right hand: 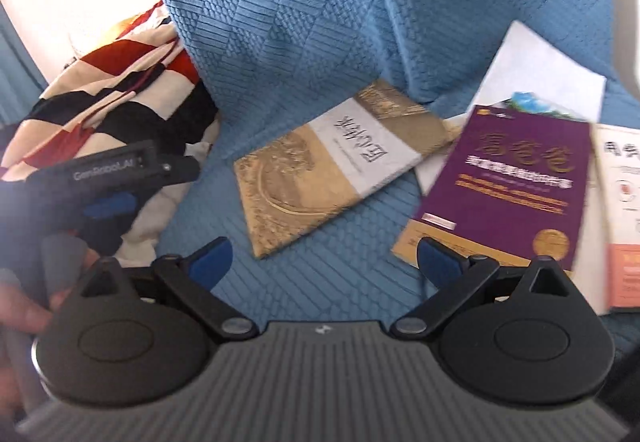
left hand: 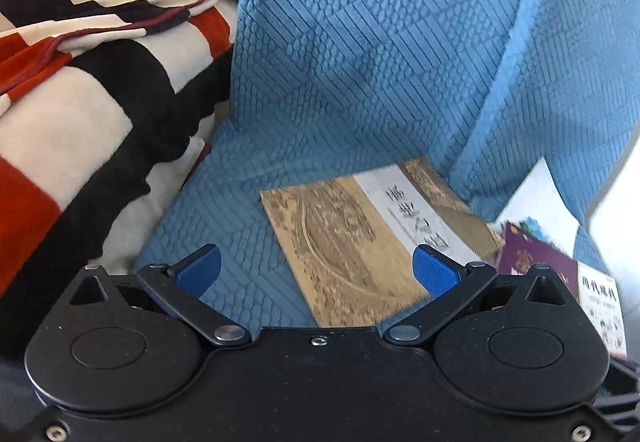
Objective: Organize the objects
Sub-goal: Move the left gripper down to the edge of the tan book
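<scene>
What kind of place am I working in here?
Probably a living room sofa: a blue textured sofa cover, a striped blanket bunched at one end, and books such as the gold book lying on the seat.

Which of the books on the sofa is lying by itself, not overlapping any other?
The gold book with the white band, lying left of the pile. The purple book and the white-and-orange one overlap each other.

Four books (right hand: 344, 165), one blanket (left hand: 80, 89)

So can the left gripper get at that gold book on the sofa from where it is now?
Probably yes. The left gripper is open and empty, and the gold book lies flat on the blue sofa cover right ahead of it, with nothing on top.
</scene>
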Action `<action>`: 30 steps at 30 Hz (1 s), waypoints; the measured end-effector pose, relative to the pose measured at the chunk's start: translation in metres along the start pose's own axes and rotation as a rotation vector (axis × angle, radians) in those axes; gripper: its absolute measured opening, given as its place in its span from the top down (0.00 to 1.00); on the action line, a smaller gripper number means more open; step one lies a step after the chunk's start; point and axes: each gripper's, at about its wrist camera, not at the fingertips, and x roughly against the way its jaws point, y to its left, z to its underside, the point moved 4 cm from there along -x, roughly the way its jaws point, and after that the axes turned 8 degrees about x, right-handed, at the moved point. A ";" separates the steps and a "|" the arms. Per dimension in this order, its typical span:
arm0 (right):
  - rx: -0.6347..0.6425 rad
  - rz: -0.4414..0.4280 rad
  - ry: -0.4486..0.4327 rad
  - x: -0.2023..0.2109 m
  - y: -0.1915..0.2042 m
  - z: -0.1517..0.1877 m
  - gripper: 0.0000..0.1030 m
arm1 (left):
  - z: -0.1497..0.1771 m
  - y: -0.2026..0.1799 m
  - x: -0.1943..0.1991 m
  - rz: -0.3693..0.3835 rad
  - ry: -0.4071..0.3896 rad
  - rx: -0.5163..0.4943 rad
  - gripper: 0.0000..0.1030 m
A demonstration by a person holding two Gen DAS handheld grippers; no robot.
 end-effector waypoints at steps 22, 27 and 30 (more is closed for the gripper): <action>-0.180 -0.174 0.164 -0.105 0.004 -0.023 0.30 | -0.011 0.064 -0.116 -0.008 0.303 0.353 0.31; -0.276 -0.202 0.220 -0.122 -0.004 -0.018 0.37 | -0.008 0.064 -0.126 -0.025 0.357 0.370 0.36; -0.315 -0.207 0.236 -0.127 -0.007 -0.017 0.43 | -0.004 0.067 -0.129 -0.034 0.376 0.395 0.36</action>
